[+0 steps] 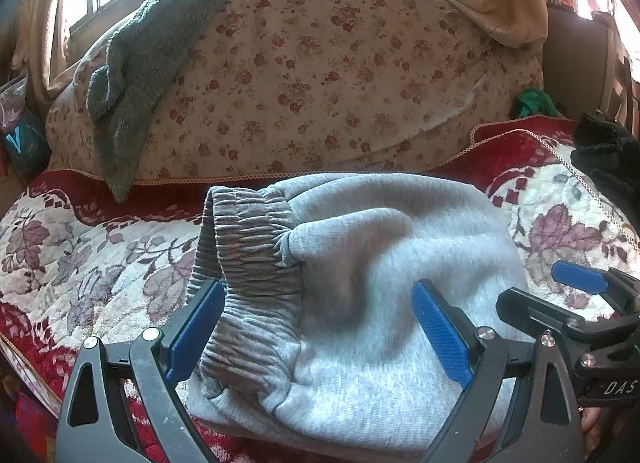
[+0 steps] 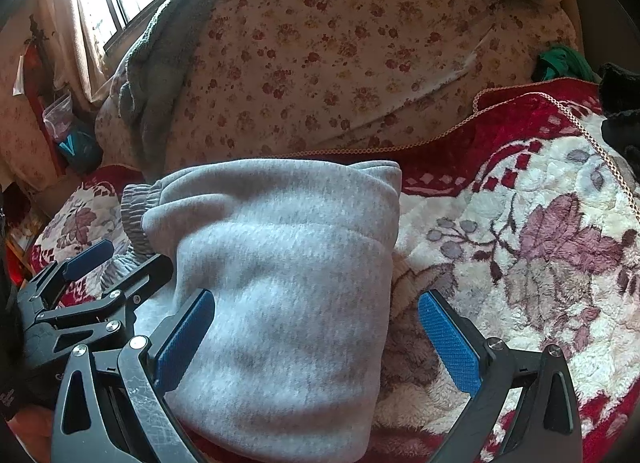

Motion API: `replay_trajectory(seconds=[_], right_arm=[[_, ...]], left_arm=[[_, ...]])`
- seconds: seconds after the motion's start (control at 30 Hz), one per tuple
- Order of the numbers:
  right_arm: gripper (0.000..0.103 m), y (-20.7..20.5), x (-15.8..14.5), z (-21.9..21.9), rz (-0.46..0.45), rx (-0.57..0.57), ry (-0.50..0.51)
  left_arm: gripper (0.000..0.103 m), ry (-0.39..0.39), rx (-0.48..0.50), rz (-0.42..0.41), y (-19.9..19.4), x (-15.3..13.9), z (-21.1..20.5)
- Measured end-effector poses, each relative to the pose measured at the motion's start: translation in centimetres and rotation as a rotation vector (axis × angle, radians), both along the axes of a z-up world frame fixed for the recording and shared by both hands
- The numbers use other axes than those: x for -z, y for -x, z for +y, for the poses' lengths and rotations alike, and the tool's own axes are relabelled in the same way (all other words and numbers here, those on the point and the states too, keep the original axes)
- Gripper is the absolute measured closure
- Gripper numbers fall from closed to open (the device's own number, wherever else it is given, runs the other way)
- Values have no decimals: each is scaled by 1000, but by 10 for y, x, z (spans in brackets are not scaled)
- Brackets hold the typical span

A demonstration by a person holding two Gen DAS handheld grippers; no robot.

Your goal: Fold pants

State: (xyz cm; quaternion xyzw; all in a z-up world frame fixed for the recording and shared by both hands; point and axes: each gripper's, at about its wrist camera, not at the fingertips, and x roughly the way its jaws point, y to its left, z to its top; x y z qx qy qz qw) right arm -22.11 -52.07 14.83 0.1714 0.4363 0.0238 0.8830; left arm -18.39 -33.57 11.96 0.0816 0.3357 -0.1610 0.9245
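With both hand-held grippers, left (image 1: 318,327) and right (image 2: 316,337), spread wide and empty over the folded pants (image 1: 360,303), press evenly, keeping edges square.

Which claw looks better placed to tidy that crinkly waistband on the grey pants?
Probably the left claw: it is open right over the waistband of the pants. The right claw is open over their plain edge.

Floral duvet (image 1: 312,75), grey towel (image 1: 132,75) — red blanket (image 2: 520,247), green cloth (image 1: 534,103)
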Motion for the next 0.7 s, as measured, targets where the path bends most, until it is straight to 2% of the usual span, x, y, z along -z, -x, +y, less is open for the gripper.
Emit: replay_trajectory(seconds=[0.7], right_arm=[[0,-3,2,-4,16,4,5]], left_arm=[[9,-2,16,2,-1,0,-2]])
